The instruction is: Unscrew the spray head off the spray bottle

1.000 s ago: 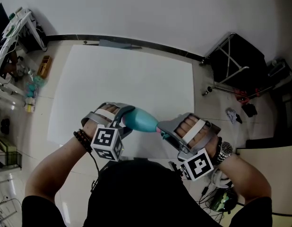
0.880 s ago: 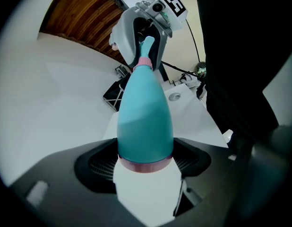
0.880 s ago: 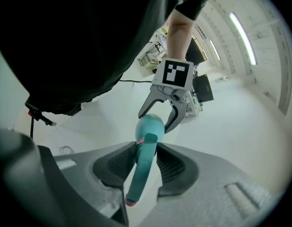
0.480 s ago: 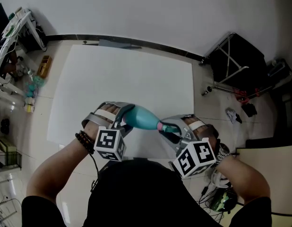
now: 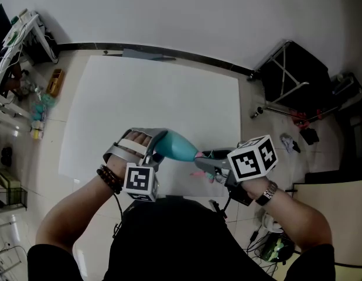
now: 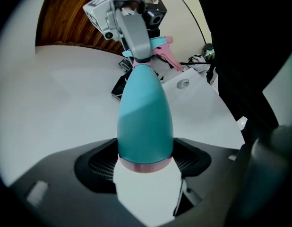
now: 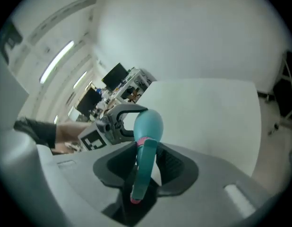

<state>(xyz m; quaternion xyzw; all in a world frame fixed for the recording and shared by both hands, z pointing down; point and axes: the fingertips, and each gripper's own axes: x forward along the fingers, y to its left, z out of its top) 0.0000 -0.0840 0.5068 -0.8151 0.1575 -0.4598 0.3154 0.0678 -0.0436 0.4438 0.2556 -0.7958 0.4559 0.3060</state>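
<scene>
A teal spray bottle point(image 5: 176, 147) hangs in the air, lying roughly level between both grippers. My left gripper point(image 5: 155, 145) is shut on its wide bottom end, where a pink band and white base point(image 6: 146, 174) sit between the jaws. My right gripper point(image 5: 207, 161) is shut on the teal and pink spray head point(image 7: 144, 171), which runs lengthwise between its pads. In the left gripper view the spray head point(image 6: 153, 48) points away, with the right gripper's fingers point(image 6: 134, 30) clamped over it. The right gripper's marker cube point(image 5: 252, 157) faces up.
A large white sheet point(image 5: 157, 92) covers the floor below the bottle. A black folding stand point(image 5: 298, 69) stands at the right, a cluttered rack point(image 5: 17, 51) at the left edge. Cables and small items point(image 5: 275, 244) lie near the person's feet at lower right.
The right gripper closed on the spray head, then rolled over with it, its marker cube swinging from under the wrist to the top. The left gripper and bottle stayed nearly still.
</scene>
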